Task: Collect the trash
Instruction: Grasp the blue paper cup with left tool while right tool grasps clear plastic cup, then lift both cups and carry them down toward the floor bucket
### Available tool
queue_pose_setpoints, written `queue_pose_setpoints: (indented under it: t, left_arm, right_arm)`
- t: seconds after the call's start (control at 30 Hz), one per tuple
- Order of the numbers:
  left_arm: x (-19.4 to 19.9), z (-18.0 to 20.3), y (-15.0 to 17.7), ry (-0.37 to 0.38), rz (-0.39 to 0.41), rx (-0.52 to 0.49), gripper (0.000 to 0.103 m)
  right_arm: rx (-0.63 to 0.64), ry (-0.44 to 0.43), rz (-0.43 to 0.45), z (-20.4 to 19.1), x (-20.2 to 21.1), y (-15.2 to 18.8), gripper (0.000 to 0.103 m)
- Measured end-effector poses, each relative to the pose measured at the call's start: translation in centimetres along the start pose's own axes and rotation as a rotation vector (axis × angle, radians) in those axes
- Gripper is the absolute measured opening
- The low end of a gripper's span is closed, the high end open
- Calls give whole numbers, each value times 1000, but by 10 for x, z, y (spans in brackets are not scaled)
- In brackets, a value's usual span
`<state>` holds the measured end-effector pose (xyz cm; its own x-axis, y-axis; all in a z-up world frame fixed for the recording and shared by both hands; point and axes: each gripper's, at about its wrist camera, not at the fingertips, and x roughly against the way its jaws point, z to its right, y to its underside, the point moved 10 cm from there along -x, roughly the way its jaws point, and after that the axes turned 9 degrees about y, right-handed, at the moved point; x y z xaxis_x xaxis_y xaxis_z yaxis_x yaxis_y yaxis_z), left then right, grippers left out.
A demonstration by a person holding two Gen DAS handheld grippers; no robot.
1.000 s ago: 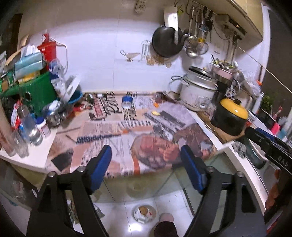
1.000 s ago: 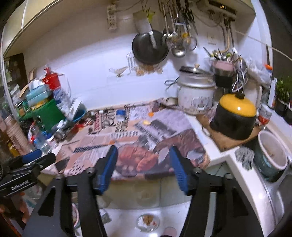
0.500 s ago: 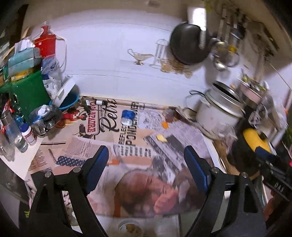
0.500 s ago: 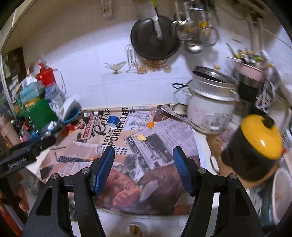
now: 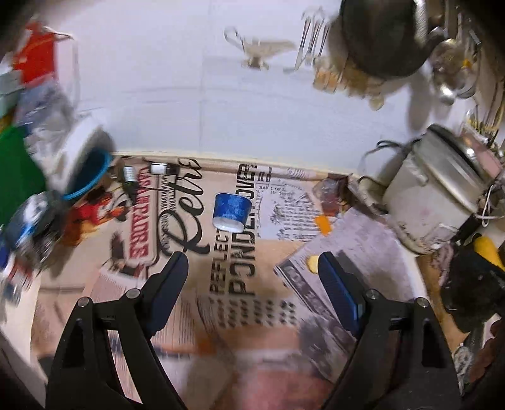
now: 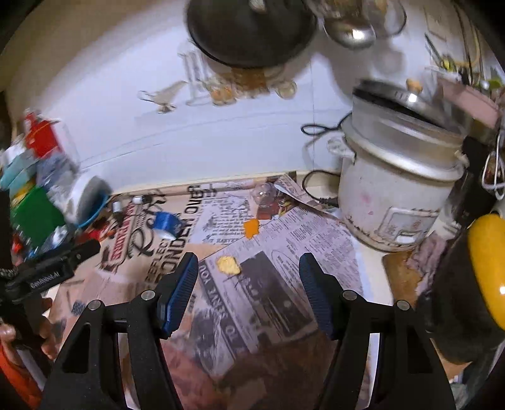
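Observation:
A blue paper cup lies on its side on the newspaper-covered counter; it also shows in the right wrist view. A yellow scrap and an orange scrap lie on the paper, the orange one also in the left wrist view. A clear round piece sits near the back wall. My left gripper is open and empty, short of the cup. My right gripper is open and empty, just short of the yellow scrap.
A white rice cooker stands at the right, with a black pot with a yellow lid in front of it. A green bin, a blue bowl and bottles crowd the left. A black pan hangs on the wall.
Both grippers have moved forward and down over the counter, from beyond its front edge to above the newspaper. The cup and scraps now look much closer. Both stay open.

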<state>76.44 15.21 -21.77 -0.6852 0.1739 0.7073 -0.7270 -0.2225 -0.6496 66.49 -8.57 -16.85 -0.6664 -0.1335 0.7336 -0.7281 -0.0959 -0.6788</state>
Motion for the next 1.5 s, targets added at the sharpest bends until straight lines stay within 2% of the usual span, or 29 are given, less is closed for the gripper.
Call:
queue_pose_setpoints:
  t: [0.13,0.3,0.43,0.57,0.67,0.87,1.03,1.1,1.2,1.37,1.5]
  left_arm:
    - [-64,-26,-15,20,-85,-23,84]
    - [-136,-54,-27,20,-151,-30,84]
    - [-178,-65,-27,25,-186,-45,76]
    - [-196,-69,-27,46,-190,-36,73]
    - [-205,-70,-28,67,-178,-20,64]
    - [-207,-74,-33,87,-157,10,63]
    - [-198,-78,-29,84,-161,10,63]
    - [-194,-79,-28,85,-159,13,63]
    - [-182,-76,-26,99,-151,16,63]
    - [-152,-56,-30,117,-118,-13,63]
    - [-115,-31,-36,124,-63,-42,63]
  right_arm:
    - [-57,44,-75,-2,-54,-9,63]
    - [-83,51,-134,-12,-125,-22,63]
    - [-86,58,-164,-17,-182,-34,63]
    - [-83,73,-180,-22,-236,-47,63]
    - [-108,86,-193,-22,-270,-54,63]
    - [-186,99,-232,-16,-317,-65,63]
    - [-175,129,-246,-19,-332,-67,62]
    - [-156,138,-247,-20,-333,-65,56]
    - [-135,124,-236,-23,-324,-62,56]
    - [-81,79,-201,-31,-280,-54,56]
    - [-54,21,-144,-25,-221,-52,56]
